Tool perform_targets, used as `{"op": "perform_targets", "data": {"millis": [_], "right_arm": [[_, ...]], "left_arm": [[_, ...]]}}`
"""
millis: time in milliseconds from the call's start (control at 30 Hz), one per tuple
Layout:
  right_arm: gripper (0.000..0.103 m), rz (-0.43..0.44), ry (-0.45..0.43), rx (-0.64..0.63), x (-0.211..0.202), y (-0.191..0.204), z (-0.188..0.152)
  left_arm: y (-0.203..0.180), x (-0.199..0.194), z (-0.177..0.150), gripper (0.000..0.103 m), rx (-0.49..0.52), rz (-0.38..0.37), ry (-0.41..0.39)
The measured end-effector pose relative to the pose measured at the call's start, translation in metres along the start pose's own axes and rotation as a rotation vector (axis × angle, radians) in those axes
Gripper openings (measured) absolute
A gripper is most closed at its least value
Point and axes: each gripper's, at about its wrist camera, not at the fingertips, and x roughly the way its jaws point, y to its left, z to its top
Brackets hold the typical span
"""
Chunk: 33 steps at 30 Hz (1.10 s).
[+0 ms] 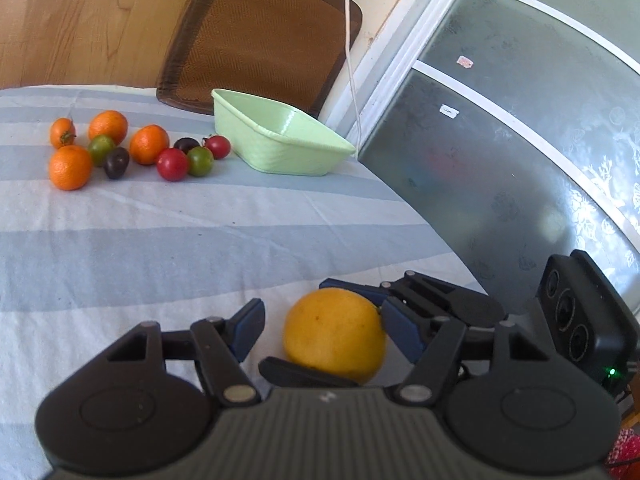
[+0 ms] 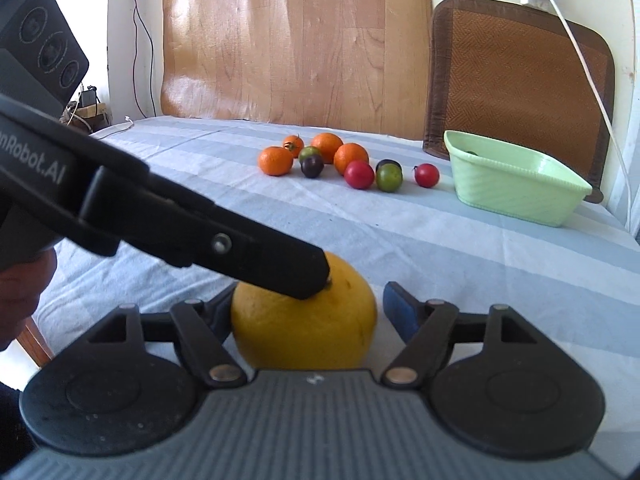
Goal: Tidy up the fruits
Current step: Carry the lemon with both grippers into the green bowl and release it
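A large yellow citrus fruit is shown resting on the striped blue-and-white cloth of the tabletop, close in front of both cameras. The left gripper is held about half open around the fruit: its left finger stands apart from the rind, while its right finger lies just beside it; whether that pad touches cannot be told. In the right wrist view the right gripper is seen wide open with the fruit between its fingers; the right-hand finger is clear of the rind, and the left-hand one is largely hidden. One black finger of the left gripper is laid across the top of the fruit near its stem end. No earlier frame being given, no grip is taken as established.

Farther back, a cluster of small fruits — orange, red, green and dark purple — is laid on the cloth. Just to its right a pale green basket is placed, in front of a brown woven mat leaning against the wall.
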Motion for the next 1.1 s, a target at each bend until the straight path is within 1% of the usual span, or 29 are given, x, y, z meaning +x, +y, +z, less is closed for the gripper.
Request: {"op": "perform_targets", "data": {"millis": [33,133,267,300,367,433,467,500,533,567,733,767,867,967,1033,1100], "right_arm": [[0.084,0.002,0.000,-0.002,-0.002,-0.001,-0.002],[0.085,0.015,-0.005,-0.017,-0.009,-0.003,-0.008],[0.084,0.017,-0.017,-0.053,-0.015,-0.001,-0.014],[0.084,0.014,-0.025,-0.064,-0.017,-0.002,-0.015],[0.084,0.010,-0.041,-0.074,-0.020,-0.002,-0.016],[0.083,0.014,-0.060,-0.078,-0.023,-0.004,-0.016],[0.081,0.019,-0.067,-0.076,-0.023,-0.005,-0.016],[0.078,0.030,-0.071,-0.071,-0.023,-0.006,-0.017],[0.071,0.046,-0.068,-0.066,-0.023,-0.006,-0.016],[0.067,0.057,-0.066,-0.065,-0.022,-0.006,-0.016],[0.067,0.065,-0.062,-0.065,-0.023,-0.004,-0.017],[0.067,0.066,-0.062,-0.060,-0.023,-0.004,-0.017],[0.066,0.068,-0.063,-0.050,-0.024,-0.003,-0.019],[0.065,0.062,-0.081,-0.021,-0.021,-0.009,-0.012],[0.065,0.044,-0.112,-0.009,-0.020,-0.016,0.000],[0.065,0.025,-0.146,-0.005,-0.017,-0.030,0.019]], "left_arm": [[-0.002,0.001,0.000,0.066,0.004,-0.007,0.004],[-0.011,0.000,0.000,0.067,0.037,-0.026,0.008],[-0.023,-0.003,-0.002,0.067,0.092,-0.024,0.009],[-0.024,-0.004,-0.003,0.068,0.098,-0.023,0.012],[-0.024,-0.003,-0.004,0.073,0.103,-0.010,0.025],[-0.020,0.000,-0.006,0.073,0.099,0.003,0.041],[-0.017,0.002,-0.007,0.071,0.095,0.013,0.051],[-0.012,0.003,-0.008,0.072,0.082,0.012,0.060],[-0.008,0.003,-0.008,0.069,0.060,-0.009,0.063],[-0.005,0.004,-0.007,0.064,0.035,-0.034,0.068],[-0.007,0.004,-0.008,0.063,0.042,-0.039,0.070],[-0.008,0.005,-0.008,0.061,0.044,-0.046,0.071],[-0.012,0.006,-0.006,0.060,0.063,-0.035,0.061],[-0.019,0.008,0.008,0.060,0.093,-0.018,0.034],[-0.024,0.009,0.028,0.060,0.109,-0.012,0.000],[-0.028,0.014,0.052,0.060,0.127,-0.009,-0.044]]}}
